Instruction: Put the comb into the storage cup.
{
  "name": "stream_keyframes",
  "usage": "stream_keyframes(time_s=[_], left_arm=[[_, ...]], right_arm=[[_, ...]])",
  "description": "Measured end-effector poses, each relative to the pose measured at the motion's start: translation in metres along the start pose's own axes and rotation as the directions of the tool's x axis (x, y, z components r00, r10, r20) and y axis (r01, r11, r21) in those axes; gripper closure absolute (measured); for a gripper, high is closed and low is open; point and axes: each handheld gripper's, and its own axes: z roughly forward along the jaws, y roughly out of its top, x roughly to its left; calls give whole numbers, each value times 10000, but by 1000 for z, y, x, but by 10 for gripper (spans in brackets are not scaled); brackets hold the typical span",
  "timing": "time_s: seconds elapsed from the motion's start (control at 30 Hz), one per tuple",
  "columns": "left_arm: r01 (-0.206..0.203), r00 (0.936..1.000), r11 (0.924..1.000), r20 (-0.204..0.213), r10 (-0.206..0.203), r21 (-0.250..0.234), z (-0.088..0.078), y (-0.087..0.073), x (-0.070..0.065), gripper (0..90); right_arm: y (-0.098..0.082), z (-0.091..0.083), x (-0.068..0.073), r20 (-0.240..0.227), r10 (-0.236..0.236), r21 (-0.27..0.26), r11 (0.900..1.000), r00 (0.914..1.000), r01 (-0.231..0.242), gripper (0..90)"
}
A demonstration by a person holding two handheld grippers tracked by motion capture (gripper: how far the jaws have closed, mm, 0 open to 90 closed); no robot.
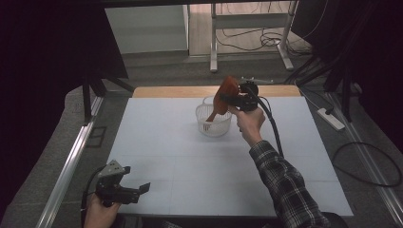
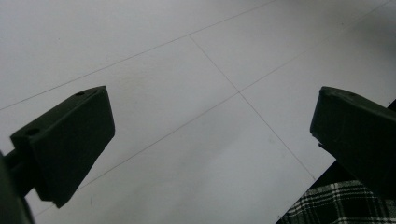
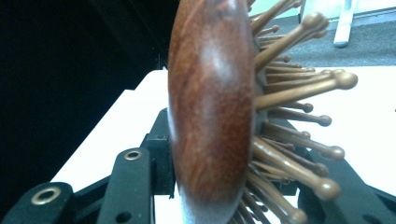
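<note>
Your right gripper (image 1: 227, 100) has its 2 jaws clamped on the head of a wooden hairbrush (image 1: 223, 99), and the right gripper view shows the brush (image 3: 210, 112) pinched between them, polished back to the left of the frame and pins fanning to the right. You hold it above centre in the high view, with its handle pointing down into the white basket (image 1: 214, 121).

It looks as if you are setting the brush into the basket. Lower it straight, keep the handle inside the rim, and let go only once the handle rests on the bottom, or the light basket may tip or slide.

Your left gripper (image 1: 126, 190) sits at the lower left of the high view with its jaws spread wide and nothing between them; bare table (image 2: 196, 70) lies under it.

The brush is reddish-brown, oval-headed, with a glossy grained back and lighter wooden pins ending in rounded tips.
</note>
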Motion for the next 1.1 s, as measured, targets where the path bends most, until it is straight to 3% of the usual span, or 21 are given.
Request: stream_keyframes(time_s=[0.83, 1.1], left_arm=[[180, 9998, 9998, 71, -180, 16, 0, 0, 2, 2], [176, 9998, 9998, 94, -177, 48, 1, 0, 2, 3]], right_arm=[[-20, 2, -10, -20, 481, -100, 9988, 9988, -482, 524], [-24, 1, -19, 4, 904, -157, 9958, 9959, -904, 504]])
